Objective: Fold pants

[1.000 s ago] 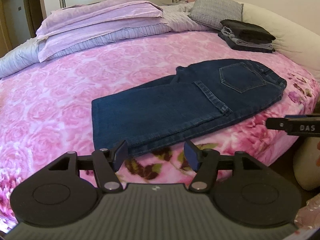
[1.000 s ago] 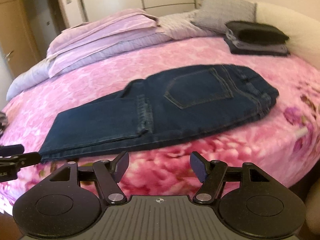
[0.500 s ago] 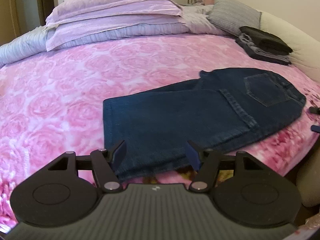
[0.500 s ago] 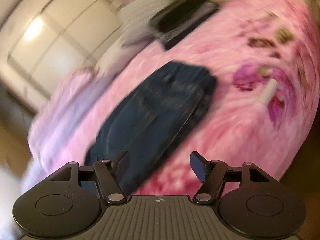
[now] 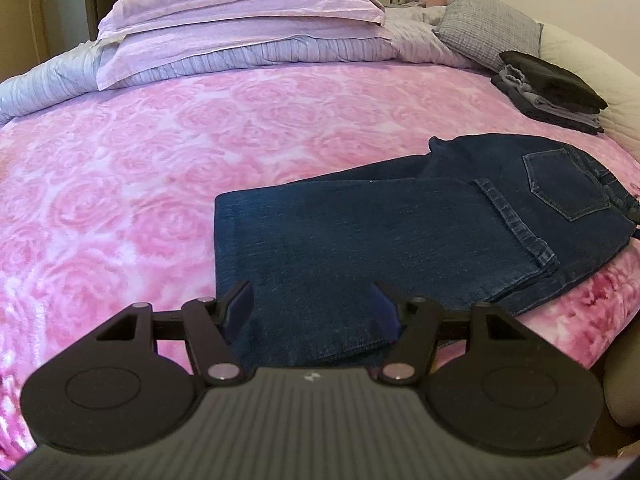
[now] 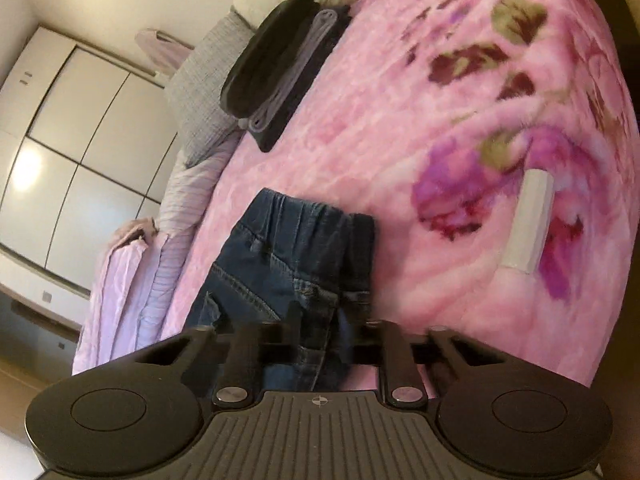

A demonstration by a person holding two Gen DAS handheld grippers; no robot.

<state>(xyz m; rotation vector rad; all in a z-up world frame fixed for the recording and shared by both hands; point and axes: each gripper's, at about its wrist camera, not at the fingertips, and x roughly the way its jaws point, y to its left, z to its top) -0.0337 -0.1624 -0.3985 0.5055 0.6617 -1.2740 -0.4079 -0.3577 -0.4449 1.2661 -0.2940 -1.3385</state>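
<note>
Dark blue jeans [image 5: 380,240] lie folded on the pink rose blanket [image 5: 120,200], back pocket up and waist to the right. My left gripper [image 5: 312,304] hovers open just over the jeans' near left end, one finger either side of the denim. In the right wrist view the camera is rolled sideways, and the jeans' waistband [image 6: 304,248] fills the lower middle. My right gripper [image 6: 320,328] has its fingers drawn close together with the waist end of the jeans between them. A dark bit of that gripper shows at the waist [image 5: 636,216].
A stack of folded dark clothes [image 5: 552,92] sits at the back right beside a grey cushion [image 5: 488,28]. Lilac pillows [image 5: 240,24] line the head of the bed. A white label [image 6: 528,224] lies on the blanket near the bed's edge. Wardrobe doors [image 6: 80,140] stand behind.
My left gripper has moved forward over the jeans' left end and stays open. My right gripper swung round to the waist end, rolled sideways and closed on the denim.
</note>
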